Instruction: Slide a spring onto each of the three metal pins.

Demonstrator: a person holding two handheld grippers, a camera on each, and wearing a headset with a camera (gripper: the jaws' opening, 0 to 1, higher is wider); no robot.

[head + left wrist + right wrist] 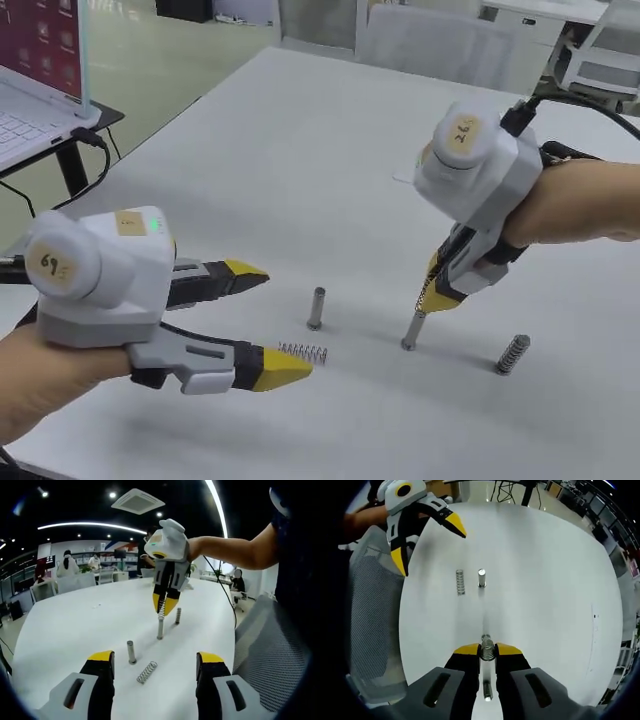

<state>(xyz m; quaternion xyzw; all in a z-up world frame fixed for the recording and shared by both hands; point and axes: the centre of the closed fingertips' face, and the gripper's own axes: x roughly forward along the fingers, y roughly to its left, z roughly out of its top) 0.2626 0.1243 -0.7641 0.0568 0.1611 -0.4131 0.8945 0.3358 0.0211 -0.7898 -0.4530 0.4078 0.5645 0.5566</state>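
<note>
My right gripper (437, 297) (488, 649) is shut on a spring (428, 293) (488, 651), holding it tilted just above the top of the middle pin (411, 331) (160, 628). To its right stands a pin wearing a spring (512, 354) (177, 616). A bare pin (316, 308) (131, 652) (481, 578) stands upright to the left. A loose spring (303, 351) (146, 672) (460, 582) lies flat beside it. My left gripper (268, 320) (155, 658) is open near the loose spring, with nothing between its jaws.
The white table (300, 160) stretches far back. A laptop (30, 80) sits on a stand at the far left. A grey mesh chair (270, 645) (370, 620) stands at the table's near edge. People sit at distant desks in the left gripper view.
</note>
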